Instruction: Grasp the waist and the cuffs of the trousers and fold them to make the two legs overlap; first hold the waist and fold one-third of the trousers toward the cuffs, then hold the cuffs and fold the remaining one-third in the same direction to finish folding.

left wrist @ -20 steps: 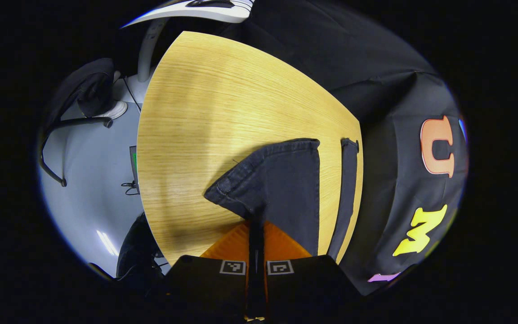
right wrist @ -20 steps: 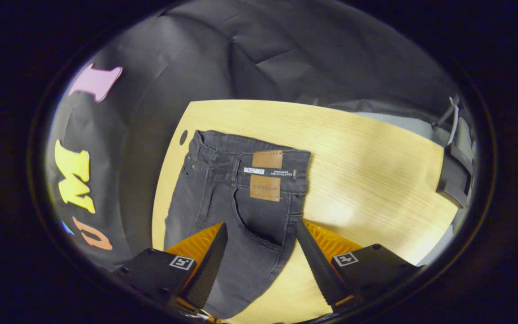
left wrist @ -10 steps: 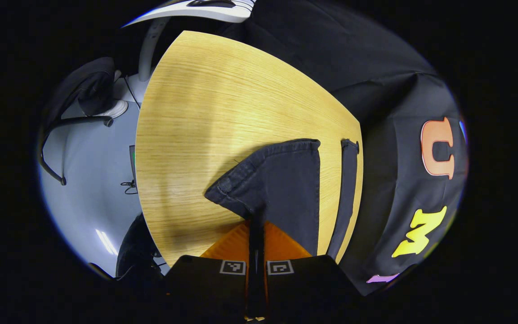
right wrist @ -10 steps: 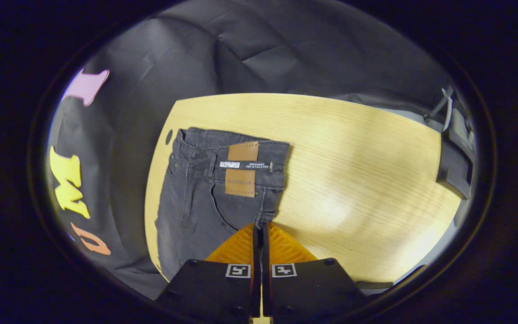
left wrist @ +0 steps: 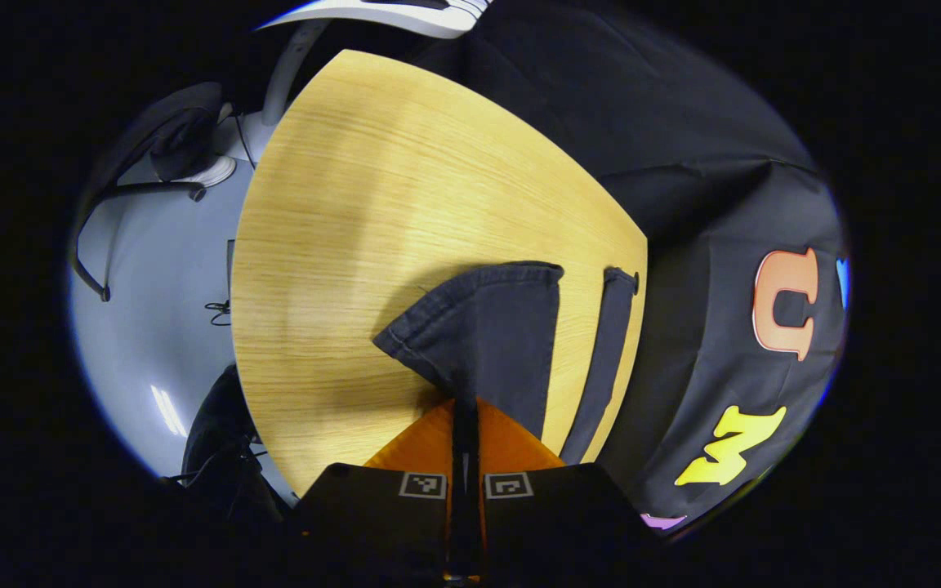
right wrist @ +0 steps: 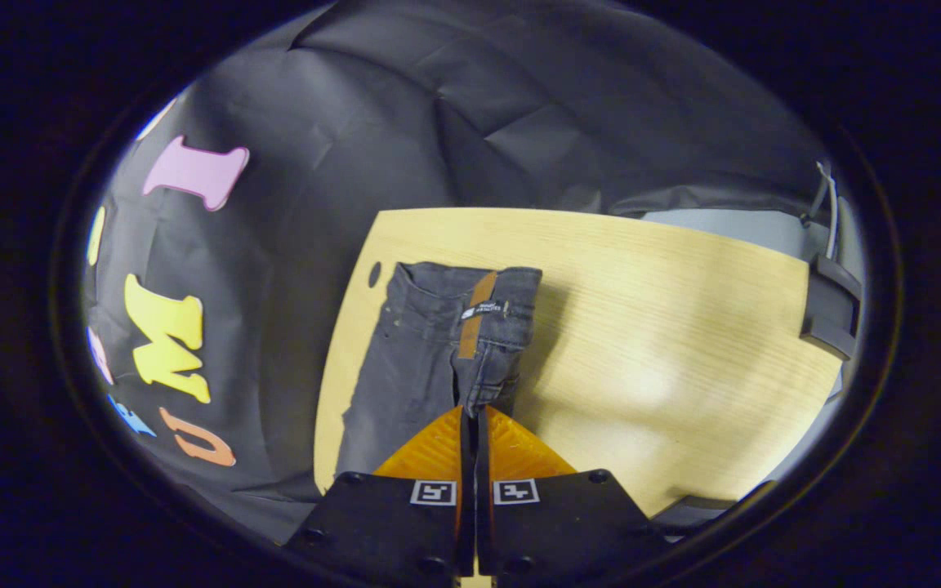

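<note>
The dark trousers [right wrist: 430, 351] lie on the wooden table [right wrist: 666, 343], along its edge by the cloth wall. The right gripper [right wrist: 470, 412] has its jaws pinched together on the waist side, lifting it. The left gripper [left wrist: 464, 404] is clamped on 1 raised cuff [left wrist: 479, 327]; the other leg [left wrist: 601, 351] lies flat beside it.

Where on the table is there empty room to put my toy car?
The wooden table is bare on the side of the trousers away from the cloth wall. The strip between trousers and wall is crowded, and the tools grip the near edge.
</note>
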